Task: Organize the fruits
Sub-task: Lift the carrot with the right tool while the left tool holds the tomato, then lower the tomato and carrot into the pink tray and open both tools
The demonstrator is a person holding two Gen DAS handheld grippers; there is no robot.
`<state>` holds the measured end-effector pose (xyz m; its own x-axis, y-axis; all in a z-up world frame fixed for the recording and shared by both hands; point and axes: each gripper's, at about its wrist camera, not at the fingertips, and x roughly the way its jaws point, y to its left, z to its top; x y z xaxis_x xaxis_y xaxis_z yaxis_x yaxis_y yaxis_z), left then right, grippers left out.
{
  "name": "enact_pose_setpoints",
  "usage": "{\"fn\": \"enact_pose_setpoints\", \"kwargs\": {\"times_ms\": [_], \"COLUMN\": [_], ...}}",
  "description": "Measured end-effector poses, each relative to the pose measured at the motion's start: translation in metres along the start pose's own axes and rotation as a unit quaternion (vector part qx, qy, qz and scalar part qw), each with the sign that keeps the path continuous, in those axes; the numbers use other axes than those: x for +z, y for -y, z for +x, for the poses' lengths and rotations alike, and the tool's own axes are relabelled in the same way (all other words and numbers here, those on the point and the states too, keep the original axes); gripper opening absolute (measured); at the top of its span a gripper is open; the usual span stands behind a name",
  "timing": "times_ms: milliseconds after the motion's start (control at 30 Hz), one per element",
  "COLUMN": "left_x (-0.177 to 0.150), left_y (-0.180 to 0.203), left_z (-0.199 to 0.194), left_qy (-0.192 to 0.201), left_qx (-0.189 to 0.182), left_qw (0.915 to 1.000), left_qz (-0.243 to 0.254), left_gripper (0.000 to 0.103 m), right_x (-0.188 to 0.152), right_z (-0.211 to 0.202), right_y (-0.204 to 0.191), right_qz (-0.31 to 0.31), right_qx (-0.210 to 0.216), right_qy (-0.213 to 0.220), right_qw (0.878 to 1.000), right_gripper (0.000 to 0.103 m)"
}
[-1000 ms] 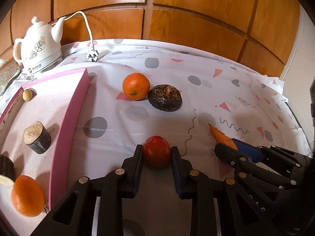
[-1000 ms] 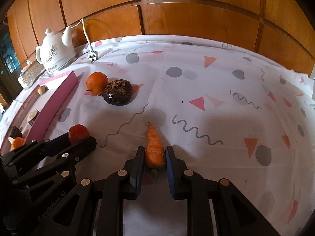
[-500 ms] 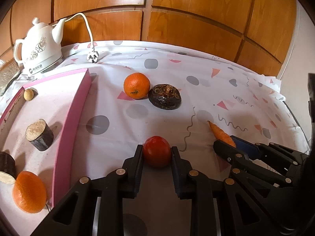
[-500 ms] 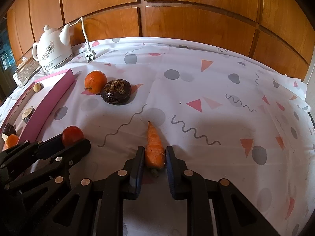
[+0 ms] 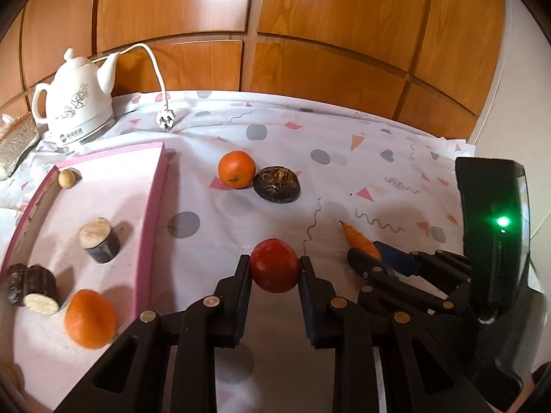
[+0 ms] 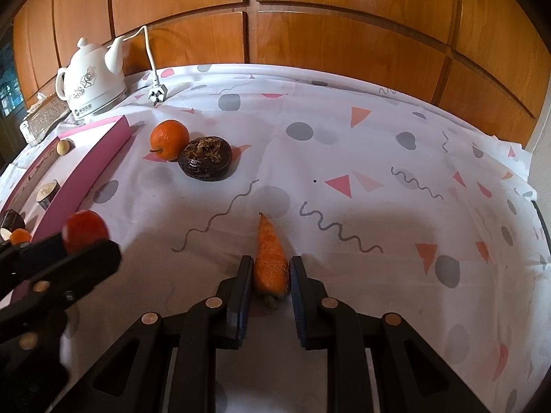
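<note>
Red tomato sits clamped betw. the two fingers of the left tool, both pads touching its sides; it looks held just above the cloth-covered table. Right tool is closed on the thick end of a carrot, tip pointing away from the camera, carrot low over the table or resting on it, can't tell which. In the left view the right tool shows at right w/ the carrot tip sticking out.

Pink tray lies left of the tomato, holding an orange, two dark cut stumps, and a small tan nut at the far end. Another orange and a dark brown fruit lie touching on the table, beyond both tools. White kettle stands at the far left corner, its plug lying on the cloth.
</note>
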<state>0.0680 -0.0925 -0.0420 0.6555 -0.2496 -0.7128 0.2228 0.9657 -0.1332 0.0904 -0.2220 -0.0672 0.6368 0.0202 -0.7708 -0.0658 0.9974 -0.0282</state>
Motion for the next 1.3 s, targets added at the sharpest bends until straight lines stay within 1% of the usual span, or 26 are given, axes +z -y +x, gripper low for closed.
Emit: {"fn": "enact_pose_setpoints", "kwargs": {"times_ms": [67,133,433,533,733,967,1167,1300], "left_x": [-0.001,-0.003,0.004,0.007,0.01,0.008,0.012,0.016], "left_y": [-0.005,-0.009,-0.032,-0.047,-0.087,-0.134,-0.164,-0.178], "left_z": [-0.005,-0.011,-0.052,-0.063,-0.075,-0.082,-0.078,-0.076], "left_qy": [-0.007,-0.004,0.048,0.06,0.07,0.072,0.064,0.062], "left_qx": [-0.007,-0.003,0.007,0.02,0.06,0.102,0.126,0.138], "left_qw": [0.9999,0.9998,0.9986,0.9975,0.9936,0.9866,0.9827,0.9799], "left_qz": [-0.012,-0.017,-0.021,-0.033,-0.065,-0.105,-0.12,-0.129], "left_gripper": [0.027,0.027,0.027,0.027,0.027,0.027,0.027,0.028], "right_x": [-0.001,-0.001,0.004,0.01,0.015,0.017,0.021,0.024], "right_z": [-0.003,-0.006,-0.042,-0.055,-0.069,-0.078,-0.08,-0.077], "right_y": [-0.001,-0.003,-0.035,-0.048,-0.076,-0.114,-0.145,-0.161], "right_qz": [0.007,0.014,-0.005,-0.014,-0.038,-0.085,-0.12,-0.131], "right_qx": [0.0,0.003,0.019,0.031,0.054,0.078,0.097,0.11], "right_qy": [-0.004,-0.006,0.038,0.054,0.067,0.075,0.075,0.071], "right_qw": [1.0,1.0,0.999,0.998,0.996,0.991,0.985,0.983], "right_gripper": [0.021,0.021,0.021,0.021,0.021,0.021,0.021,0.021]}}
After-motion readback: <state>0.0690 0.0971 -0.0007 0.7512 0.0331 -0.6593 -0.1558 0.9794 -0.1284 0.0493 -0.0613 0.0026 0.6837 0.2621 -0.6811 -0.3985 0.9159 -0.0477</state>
